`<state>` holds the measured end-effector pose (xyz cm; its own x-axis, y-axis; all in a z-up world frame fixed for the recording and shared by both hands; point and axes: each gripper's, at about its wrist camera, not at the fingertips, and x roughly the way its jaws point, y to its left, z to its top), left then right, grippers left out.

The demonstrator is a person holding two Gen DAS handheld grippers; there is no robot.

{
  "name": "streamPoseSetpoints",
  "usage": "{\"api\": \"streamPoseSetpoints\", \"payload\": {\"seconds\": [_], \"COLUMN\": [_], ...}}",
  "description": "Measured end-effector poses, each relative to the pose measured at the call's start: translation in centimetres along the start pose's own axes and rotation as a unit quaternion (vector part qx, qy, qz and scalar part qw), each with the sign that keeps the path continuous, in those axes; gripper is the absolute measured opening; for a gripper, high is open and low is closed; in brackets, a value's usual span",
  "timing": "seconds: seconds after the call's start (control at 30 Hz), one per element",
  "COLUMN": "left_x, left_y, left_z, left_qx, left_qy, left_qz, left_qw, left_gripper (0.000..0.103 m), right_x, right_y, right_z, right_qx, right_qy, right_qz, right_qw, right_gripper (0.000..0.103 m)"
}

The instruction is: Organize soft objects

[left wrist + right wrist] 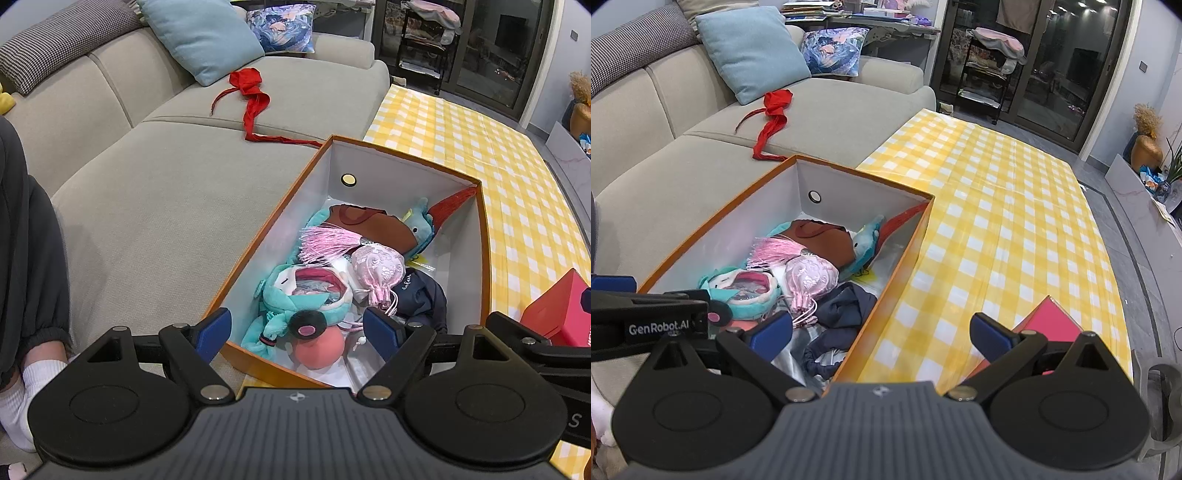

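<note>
An orange box (pixel 406 157) (pixel 908 258) with white inside walls stands between the sofa and the checked table. It holds several soft things: a teal plush (pixel 295 299) (pixel 746 291), a pink pouch (pixel 376 269) (pixel 810 275), a pink tassel (pixel 328 242), a brown cloth (pixel 369 221) (pixel 827 238), a blue plush (pixel 421 221) (pixel 866 240), a navy cloth (pixel 424 299) (pixel 846 306) and a peach ball (pixel 319 350). A red cloth strip (pixel 255 99) (pixel 772 118) lies on the sofa seat. My left gripper (pixel 297 332) hovers open over the box's near end. My right gripper (pixel 881 332) is open above the box's right wall, holding nothing.
The grey sofa (pixel 147 206) carries a light blue cushion (pixel 203 37) and a patterned cushion (pixel 282 27). A yellow checked cloth (pixel 1015 221) covers the table. A red box (pixel 561 310) (pixel 1052 321) stands at its near right. A person's leg and white sock (pixel 18 387) sit at far left.
</note>
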<state>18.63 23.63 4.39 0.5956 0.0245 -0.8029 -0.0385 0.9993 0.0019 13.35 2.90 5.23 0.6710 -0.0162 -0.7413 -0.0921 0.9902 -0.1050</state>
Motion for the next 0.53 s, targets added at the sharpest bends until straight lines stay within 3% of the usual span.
{"api": "streamPoseSetpoints", "payload": {"seconds": [0.53], "left_x": [-0.03], "left_y": [-0.25], "left_z": [-0.19], "left_qx": [0.006], "left_qy": [-0.002], "left_qz": [-0.007], "left_qw": [1.0000], "left_gripper": [0.095], "right_x": [0.22], "right_y": [0.01], "right_z": [-0.27], "right_qx": [0.007], "right_qy": [0.001], "right_qz": [-0.004], "right_qw": [1.000], "right_gripper": [0.100]}}
